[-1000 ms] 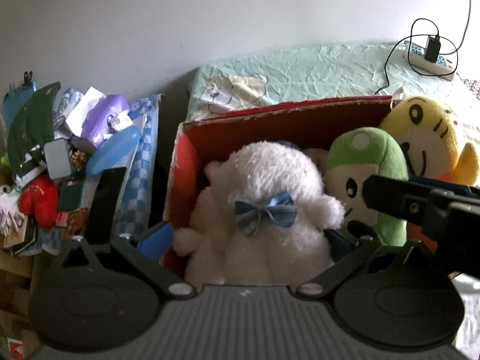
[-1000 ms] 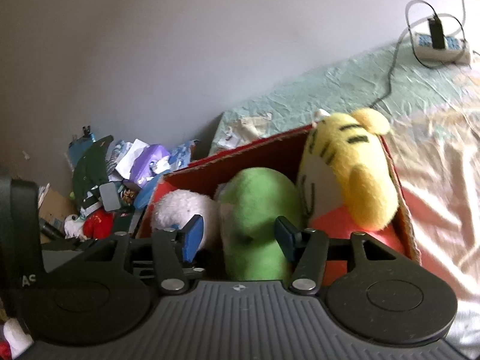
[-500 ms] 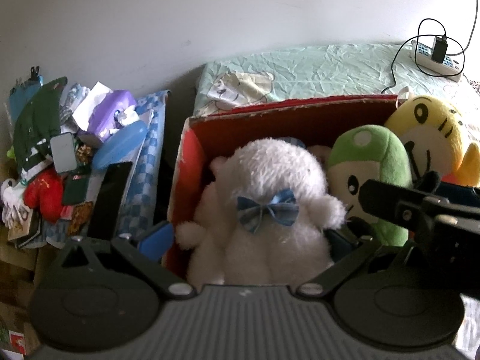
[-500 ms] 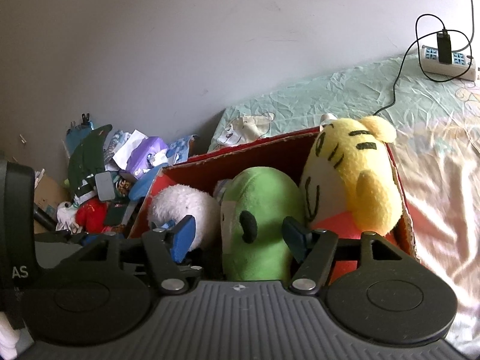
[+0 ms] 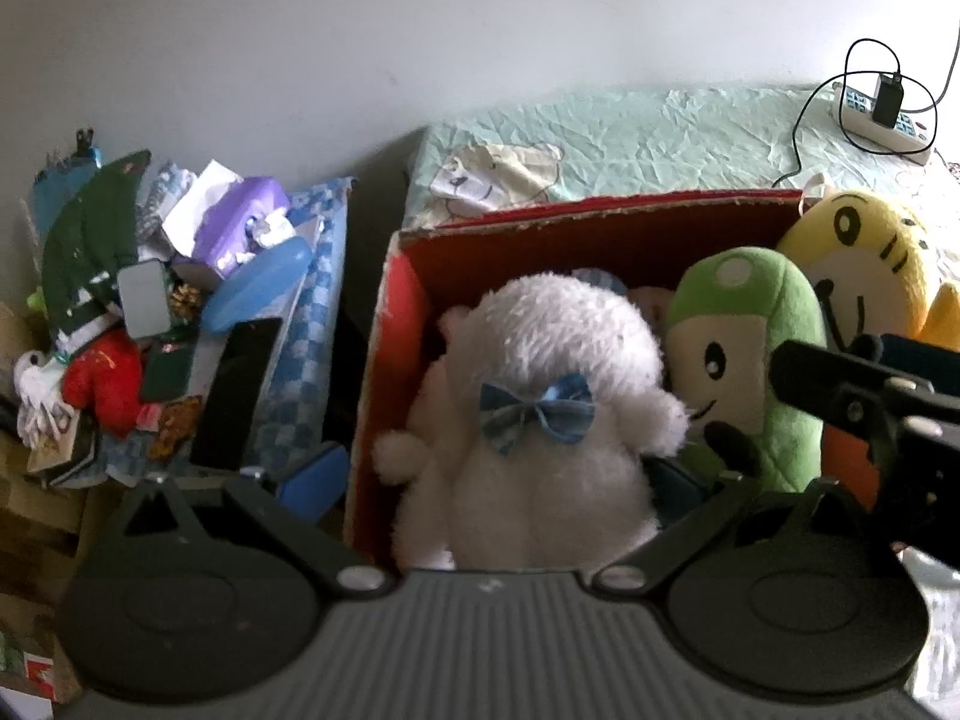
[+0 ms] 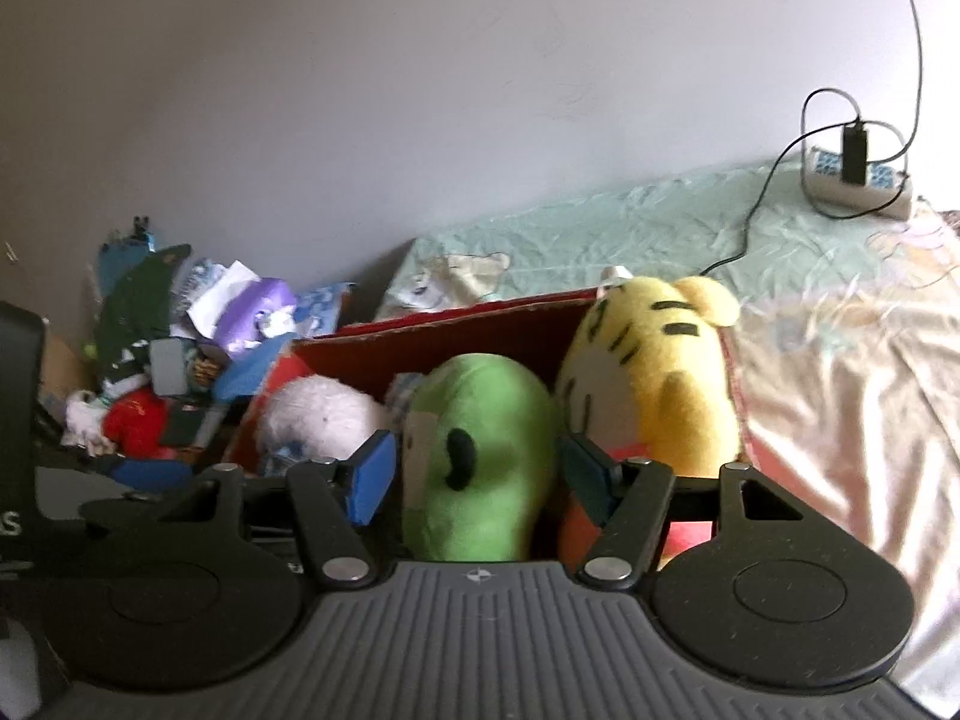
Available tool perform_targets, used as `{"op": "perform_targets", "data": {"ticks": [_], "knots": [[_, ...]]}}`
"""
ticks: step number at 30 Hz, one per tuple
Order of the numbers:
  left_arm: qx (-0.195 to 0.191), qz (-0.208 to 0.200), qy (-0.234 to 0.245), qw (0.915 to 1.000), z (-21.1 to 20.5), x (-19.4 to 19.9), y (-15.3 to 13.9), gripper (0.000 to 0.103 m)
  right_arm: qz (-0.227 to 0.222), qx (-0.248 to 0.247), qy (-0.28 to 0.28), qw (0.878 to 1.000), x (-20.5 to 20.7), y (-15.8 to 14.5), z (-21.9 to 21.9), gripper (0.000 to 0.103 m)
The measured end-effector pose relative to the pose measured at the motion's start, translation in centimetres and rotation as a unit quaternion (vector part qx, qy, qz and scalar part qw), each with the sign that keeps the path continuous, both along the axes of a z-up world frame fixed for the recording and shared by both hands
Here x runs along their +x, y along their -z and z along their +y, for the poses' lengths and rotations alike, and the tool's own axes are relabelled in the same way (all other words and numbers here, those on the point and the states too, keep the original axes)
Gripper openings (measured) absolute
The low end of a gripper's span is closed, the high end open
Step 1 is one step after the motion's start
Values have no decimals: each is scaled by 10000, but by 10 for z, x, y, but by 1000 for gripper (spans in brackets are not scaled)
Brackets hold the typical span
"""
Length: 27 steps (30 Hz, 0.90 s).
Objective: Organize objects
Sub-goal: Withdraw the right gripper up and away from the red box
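Overall: a red cardboard box (image 5: pixel 384 360) full of soft toys sits on a bed, against a pale wall.
Left side: a pile of clutter (image 5: pixel 150 330) lies just beside the box, with a purple pack, a blue lid, a dark phone-like slab and something red among it.
Left tongs (image 5: pixel 495 480): spread wide, pinching nothing. The left pad (image 5: pixel 312 480) sits outside the box's left wall, and the right pad is partly hidden behind the white toy.
White toy (image 5: pixel 540 360): fluffy, with a blue bow (image 5: pixel 537 411). It stands in the left part of the box, between the left tongs' fingers.
Green toy (image 6: pixel 480 432): in the middle of the box, touching the white toy on its left and the yellow toy on its right.
Right tongs (image 6: pixel 480 477): spread either side of the green toy, with the pads close to it but not pressing. The jaws have just been opening, then closing in a little.
Yellow toy (image 6: pixel 660 372): striped, at the right end of the box, rising above the rim.
Bed sheet (image 5: pixel 660 138): pale green and creased, running far and right of the box.
Far right: a power strip (image 6: pixel 858 186) with a black plug and looped cable lies on the sheet, well apart from the box.
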<state>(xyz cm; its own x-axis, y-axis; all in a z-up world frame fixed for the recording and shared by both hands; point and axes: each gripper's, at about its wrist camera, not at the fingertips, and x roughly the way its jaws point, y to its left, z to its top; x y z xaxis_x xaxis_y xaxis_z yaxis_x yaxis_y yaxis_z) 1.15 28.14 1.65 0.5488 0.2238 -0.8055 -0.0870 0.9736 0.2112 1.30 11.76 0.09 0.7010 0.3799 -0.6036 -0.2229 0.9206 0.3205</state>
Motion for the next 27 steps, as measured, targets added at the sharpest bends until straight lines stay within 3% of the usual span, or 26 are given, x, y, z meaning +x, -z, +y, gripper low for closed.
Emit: {"op": "perform_targets", "data": {"ticks": [14, 27], "knots": [[17, -220, 198, 9996, -26, -36, -18, 101, 55, -202, 500, 9985, -35, -11, -33, 66], [-206, -20, 729, 9971, -127, -64, -14, 101, 485, -659, 1462, 9859, -76, -5, -129, 66]]}}
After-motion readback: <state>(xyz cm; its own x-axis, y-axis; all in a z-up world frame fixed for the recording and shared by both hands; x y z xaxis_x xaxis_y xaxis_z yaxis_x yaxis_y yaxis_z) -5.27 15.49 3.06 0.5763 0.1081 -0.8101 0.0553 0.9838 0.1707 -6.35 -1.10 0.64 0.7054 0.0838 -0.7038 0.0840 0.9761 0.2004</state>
